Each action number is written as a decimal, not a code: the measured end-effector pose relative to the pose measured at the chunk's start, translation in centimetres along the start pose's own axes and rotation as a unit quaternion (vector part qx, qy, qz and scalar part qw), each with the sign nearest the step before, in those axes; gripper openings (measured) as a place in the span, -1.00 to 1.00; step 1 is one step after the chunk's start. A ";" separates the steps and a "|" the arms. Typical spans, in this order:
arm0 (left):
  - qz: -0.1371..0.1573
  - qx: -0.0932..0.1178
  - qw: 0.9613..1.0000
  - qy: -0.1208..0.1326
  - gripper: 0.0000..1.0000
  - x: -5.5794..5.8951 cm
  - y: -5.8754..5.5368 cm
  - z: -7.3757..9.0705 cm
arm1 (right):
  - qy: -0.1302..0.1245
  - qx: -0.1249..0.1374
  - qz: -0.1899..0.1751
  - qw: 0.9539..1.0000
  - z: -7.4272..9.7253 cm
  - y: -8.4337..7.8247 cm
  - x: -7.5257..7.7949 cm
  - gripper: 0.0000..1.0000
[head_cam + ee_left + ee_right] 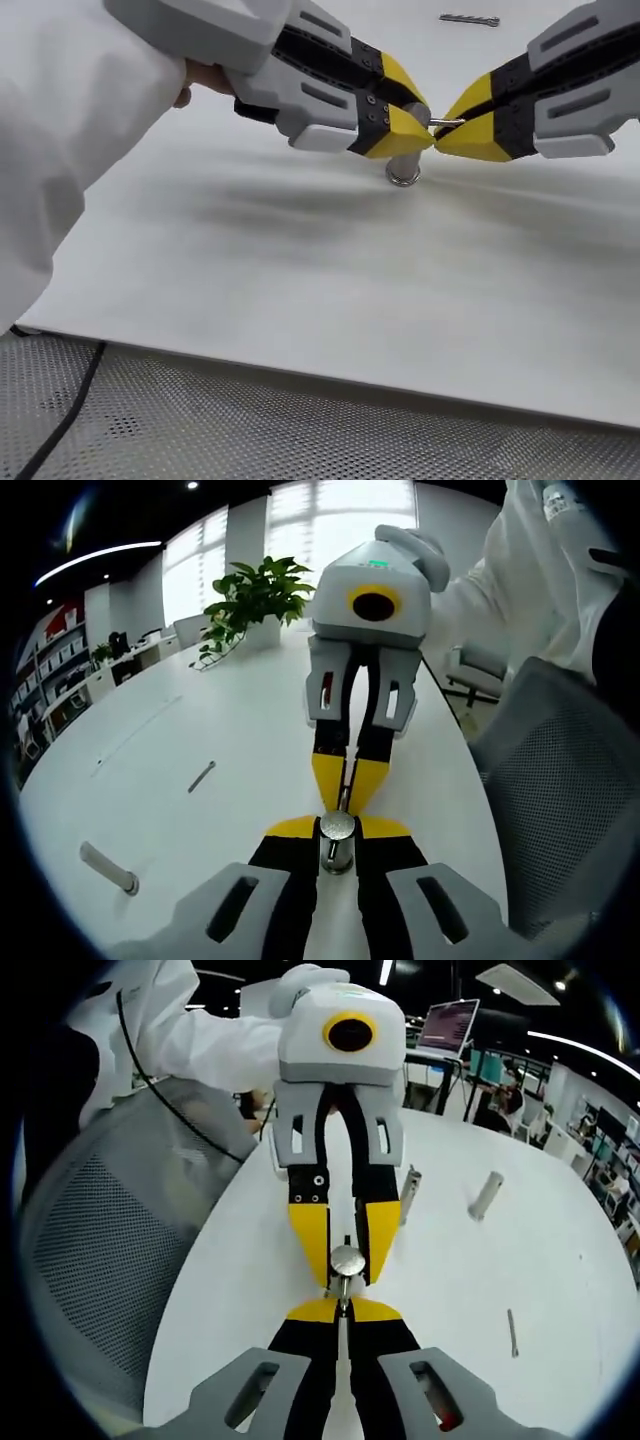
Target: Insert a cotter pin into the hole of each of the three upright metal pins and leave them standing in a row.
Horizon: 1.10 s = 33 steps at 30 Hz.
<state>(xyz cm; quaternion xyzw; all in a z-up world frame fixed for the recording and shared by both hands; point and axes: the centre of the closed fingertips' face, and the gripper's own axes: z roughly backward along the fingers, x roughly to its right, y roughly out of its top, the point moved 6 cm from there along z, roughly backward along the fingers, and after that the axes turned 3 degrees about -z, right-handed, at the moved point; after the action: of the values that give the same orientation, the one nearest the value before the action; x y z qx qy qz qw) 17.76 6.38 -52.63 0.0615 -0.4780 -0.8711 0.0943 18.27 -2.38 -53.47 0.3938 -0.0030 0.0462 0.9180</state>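
An upright metal pin (403,170) stands on the white table (300,270), and my left gripper (415,135) is shut on its upper part. In the left gripper view the pin (337,842) sits between the yellow jaws of the left gripper (337,830). My right gripper (452,135) faces it from the right, shut on a thin cotter pin (447,123) whose tip touches the pin's head. The right gripper (343,1312) holds the cotter pin (343,1300) level against the metal pin (347,1260). Whether the tip is in the hole is hidden.
Two more metal pins (408,1192) (486,1195) are farther back on the table, and a loose cotter pin (512,1332) lies to the right. Another cotter pin (469,19) lies at the far edge. A mesh chair (560,780) and a potted plant (255,595) stand nearby.
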 end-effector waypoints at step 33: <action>-0.001 -0.002 1.000 -0.002 -0.79 0.2 0.1 -0.2 | -0.012 0.033 -0.049 0.998 2.1 -0.3 0.1 -0.93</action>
<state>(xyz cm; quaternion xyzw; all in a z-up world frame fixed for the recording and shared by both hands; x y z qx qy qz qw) 17.66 6.14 -52.59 0.0601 -0.4760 -0.8725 0.0925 18.44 -4.15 -52.24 0.4244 0.0070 -0.0031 0.9055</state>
